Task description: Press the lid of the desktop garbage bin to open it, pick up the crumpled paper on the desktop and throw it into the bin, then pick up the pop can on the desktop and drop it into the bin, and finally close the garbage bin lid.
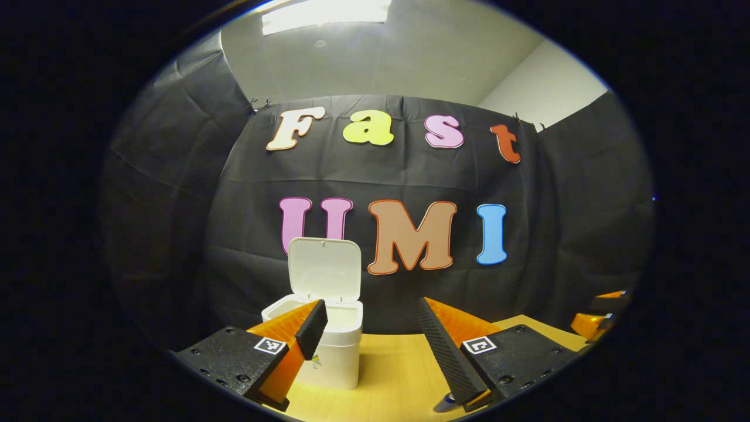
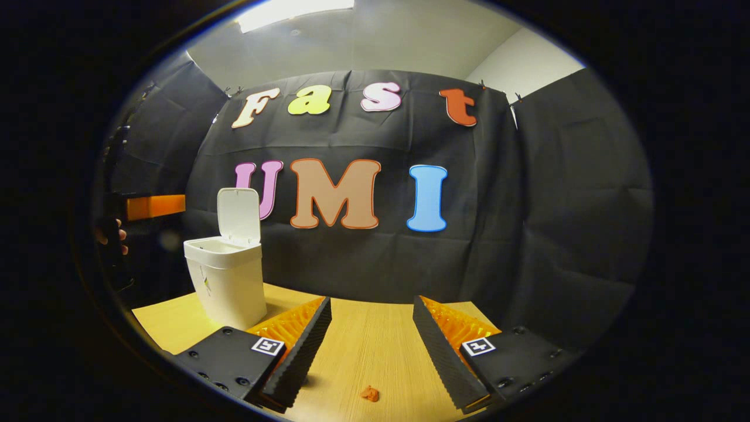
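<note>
In the left gripper view, the small white plastic garbage bin (image 1: 328, 346) stands on the light wooden table (image 1: 392, 375) at about 7 o'clock, its hinged white lid (image 1: 325, 271) raised upright against the black cloth wall (image 1: 556, 234). The left claw (image 1: 369, 319) is spread wide with nothing between its fingers, its left fingertip (image 1: 313, 328) overlapping the bin's rim in the picture. At 4 o'clock the other gripper's edge peeks in. In the right gripper view, the right claw (image 2: 372, 319) is likewise open and empty above the table; a small orange crumpled paper (image 2: 370, 393) lies on the wood at 6 o'clock, between the fingers and low. The open bin sits at 9 o'clock, with a hand (image 2: 111, 234) beyond it.
</note>
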`<state>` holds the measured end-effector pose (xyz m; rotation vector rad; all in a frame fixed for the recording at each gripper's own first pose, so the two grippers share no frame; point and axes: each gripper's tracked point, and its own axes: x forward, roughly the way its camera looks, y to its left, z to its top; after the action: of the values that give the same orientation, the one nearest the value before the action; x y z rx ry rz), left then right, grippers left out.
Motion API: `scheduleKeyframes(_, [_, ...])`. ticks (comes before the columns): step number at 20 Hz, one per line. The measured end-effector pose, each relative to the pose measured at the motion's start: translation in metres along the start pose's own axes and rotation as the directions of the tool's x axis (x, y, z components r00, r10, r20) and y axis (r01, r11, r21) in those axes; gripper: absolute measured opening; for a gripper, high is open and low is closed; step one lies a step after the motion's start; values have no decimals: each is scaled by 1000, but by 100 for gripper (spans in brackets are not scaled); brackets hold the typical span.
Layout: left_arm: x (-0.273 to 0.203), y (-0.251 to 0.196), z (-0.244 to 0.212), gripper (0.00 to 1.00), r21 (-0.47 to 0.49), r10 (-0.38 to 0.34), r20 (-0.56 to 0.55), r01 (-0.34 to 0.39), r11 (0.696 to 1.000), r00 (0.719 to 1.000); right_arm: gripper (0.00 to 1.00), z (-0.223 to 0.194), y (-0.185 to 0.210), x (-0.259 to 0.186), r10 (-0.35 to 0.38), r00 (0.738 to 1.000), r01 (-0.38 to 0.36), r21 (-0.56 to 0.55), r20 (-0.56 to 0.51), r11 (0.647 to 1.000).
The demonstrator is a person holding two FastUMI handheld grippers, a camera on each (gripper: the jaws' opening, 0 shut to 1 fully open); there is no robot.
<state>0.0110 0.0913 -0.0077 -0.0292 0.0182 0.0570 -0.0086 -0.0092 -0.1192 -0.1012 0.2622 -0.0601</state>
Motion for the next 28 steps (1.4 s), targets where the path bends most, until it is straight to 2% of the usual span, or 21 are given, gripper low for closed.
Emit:
scheduleKeyframes(4, [-23, -16, -7, 93, 5, -5, -8, 5, 1000, 1000, 94, -46, -4, 10, 19, 995, -19, 0, -97, 1000])
scheduleKeyframes(7, [-36, -27, -10, 92, -6, -10, -21, 10, 1000, 1000, 94, -92, -3, 21, 37, 979, -38, 1, -201, 999])
scheduleKeyframes(12, [-51, -30, -8, 92, -6, 3, -33, -3, 1000, 999, 92, -171, 1, 39, 53, 928, -63, -15, -369, 998])
scheduleKeyframes(14, [-56, -28, -9, 93, 4, 9, -40, -9, 1000, 999, 87, -196, 3, 46, 53, 901, -70, -25, -431, 997])
scheduleKeyframes(16, [-60, -23, -8, 92, 16, 21, -48, -20, 1000, 999, 87, -222, 7, 49, 52, 870, -76, -28, -490, 997])
scheduleKeyframes(18, [-65, -19, -7, 93, 24, 35, -51, -34, 999, 998, 80, -239, 8, 53, 48, 848, -82, -41, -527, 996])
scheduleKeyframes(19, [-67, -18, -5, 93, 25, 41, -51, -39, 999, 998, 82, -248, 9, 55, 45, 840, -83, -47, -540, 995])
scheduleKeyframes(22, [-71, -15, -2, 93, 37, 51, -55, -49, 998, 997, 79, -267, 11, 63, 40, 819, -88, -55, -573, 995])
scheduleKeyframes(23, [-72, -14, -1, 93, 44, 53, -57, -50, 998, 997, 72, -272, 13, 67, 43, 808, -94, -56, -587, 994])
scheduleKeyframes(24, [-73, -14, 0, 93, 50, 53, -59, -50, 997, 997, 70, -278, 12, 69, 38, 799, -91, -59, -600, 994])
scheduleKeyframes(25, [-74, -14, 0, 93, 57, 53, -61, -50, 997, 997, 73, -284, 13, 71, 40, 789, -92, -54, -614, 994])
scheduleKeyframes(26, [-75, -14, 0, 93, 64, 54, -62, -50, 997, 997, 67, -287, 15, 72, 49, 779, -98, -44, -625, 994])
scheduleKeyframes(27, [-74, -13, 0, 93, 71, 55, -66, -51, 996, 996, 70, -293, 15, 73, 53, 772, -100, -38, -633, 994])
scheduleKeyframes(28, [-74, -12, -1, 92, 74, 56, -71, -51, 996, 996, 60, -293, 15, 73, 67, 768, -111, -29, -637, 993])
